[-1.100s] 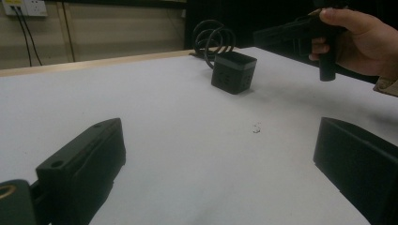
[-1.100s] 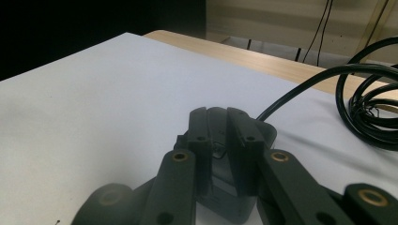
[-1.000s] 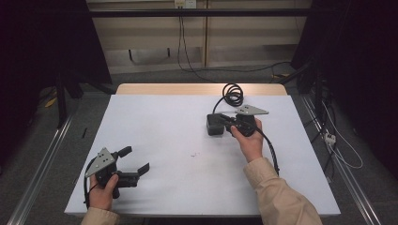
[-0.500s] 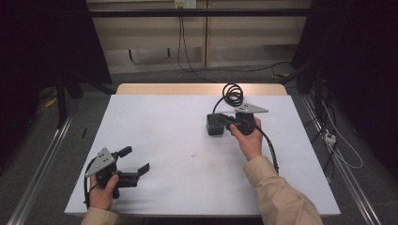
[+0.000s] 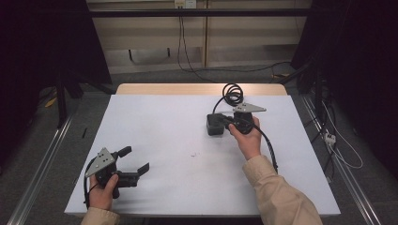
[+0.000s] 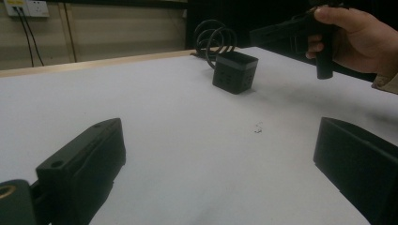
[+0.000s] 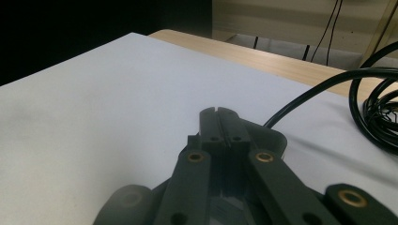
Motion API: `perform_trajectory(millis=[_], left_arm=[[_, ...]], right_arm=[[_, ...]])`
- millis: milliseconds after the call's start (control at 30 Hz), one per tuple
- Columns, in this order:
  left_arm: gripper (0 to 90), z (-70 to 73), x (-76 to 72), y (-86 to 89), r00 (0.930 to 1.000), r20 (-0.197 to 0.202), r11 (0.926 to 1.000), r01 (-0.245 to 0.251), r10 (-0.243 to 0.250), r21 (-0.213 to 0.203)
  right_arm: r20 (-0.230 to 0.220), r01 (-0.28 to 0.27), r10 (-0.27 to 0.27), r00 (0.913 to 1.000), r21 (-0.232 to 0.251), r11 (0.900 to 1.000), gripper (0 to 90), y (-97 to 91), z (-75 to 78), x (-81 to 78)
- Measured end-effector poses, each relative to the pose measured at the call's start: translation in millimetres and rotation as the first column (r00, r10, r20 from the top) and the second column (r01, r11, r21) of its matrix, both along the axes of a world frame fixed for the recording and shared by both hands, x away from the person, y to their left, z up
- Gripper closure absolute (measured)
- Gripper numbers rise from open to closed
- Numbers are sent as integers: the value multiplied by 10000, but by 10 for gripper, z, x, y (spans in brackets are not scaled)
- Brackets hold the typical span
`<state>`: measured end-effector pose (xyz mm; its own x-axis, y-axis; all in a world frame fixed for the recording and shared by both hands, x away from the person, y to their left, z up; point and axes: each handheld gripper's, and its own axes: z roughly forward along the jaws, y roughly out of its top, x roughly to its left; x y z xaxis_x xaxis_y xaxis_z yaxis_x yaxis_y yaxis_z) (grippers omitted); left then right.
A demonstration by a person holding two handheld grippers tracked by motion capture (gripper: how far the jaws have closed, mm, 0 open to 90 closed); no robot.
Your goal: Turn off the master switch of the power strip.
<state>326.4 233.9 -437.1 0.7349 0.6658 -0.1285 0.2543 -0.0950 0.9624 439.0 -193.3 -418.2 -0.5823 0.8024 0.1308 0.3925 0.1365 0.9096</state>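
Left claw (image 5: 136, 158) sits low on the near left part of the bench (image 5: 187, 187), gripped in the person's left hand (image 5: 101, 194). I see its jaws spread wide with nothing between them but bare white surface. From my left gripper view the black box (image 5: 216, 125) stands well apart from this claw, ahead and off to the right, across open bench. A tiny dark speck (image 5: 193, 154) lies on the surface between them.

Moving right, the box rests upright on the bench's far right half. It looks open at the top with a paler rim and holes in its side, but I cannot tell whether anything is inside. A coiled black cable (image 5: 232, 93) lies just behind it, near the far edge.

Right claw (image 5: 229, 123), in the person's right hand (image 5: 248, 138), is right at the box's right side. Its jaws have just been closing and now meet, pressed together with nothing caught between them. I cannot tell whether the tips touch the box.
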Motion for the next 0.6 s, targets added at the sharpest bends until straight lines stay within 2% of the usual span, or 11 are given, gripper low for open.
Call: perform_trajectory(millis=[333, 600], left_arm=[[23, 1, -2, -2, 10000, 0, 10000, 15, -15, 22], [23, 1, -6, -5, 10000, -13, 10000, 1, -1, 33]], right_arm=[[-49, -69, 68, 10000, -196, 9998, 900, 18, -18, 19], [-127, -76, 74, 9999, -172, 9998, 900, 16, -39, 33]])
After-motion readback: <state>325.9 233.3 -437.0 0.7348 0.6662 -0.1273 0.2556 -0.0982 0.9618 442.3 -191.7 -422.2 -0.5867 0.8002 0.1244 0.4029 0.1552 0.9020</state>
